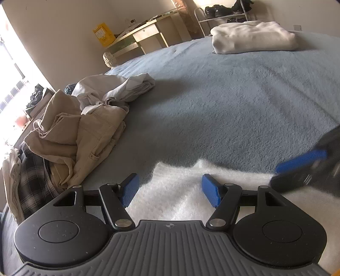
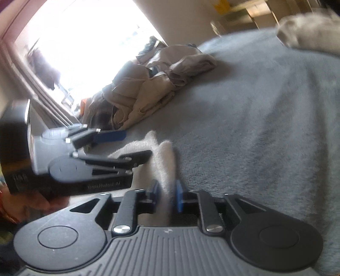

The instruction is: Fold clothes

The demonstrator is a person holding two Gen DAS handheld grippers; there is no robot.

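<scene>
Pinching white fleece (image 2: pixel 163 161) in right gripper (image 2: pixel 166 194), left gripper (image 1: pixel 170 190) over it

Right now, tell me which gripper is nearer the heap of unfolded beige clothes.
Left. The left gripper hangs open over the white fluffy garment, right beside the beige heap. The right gripper pinches that garment farther from the heap, with the left gripper in between.

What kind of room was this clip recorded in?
Most likely a bedroom: the work surface looks like a bed with a blue fleece blanket, a heap of unfolded clothes lies on it, and a desk and shoe rack line the far wall.
</scene>
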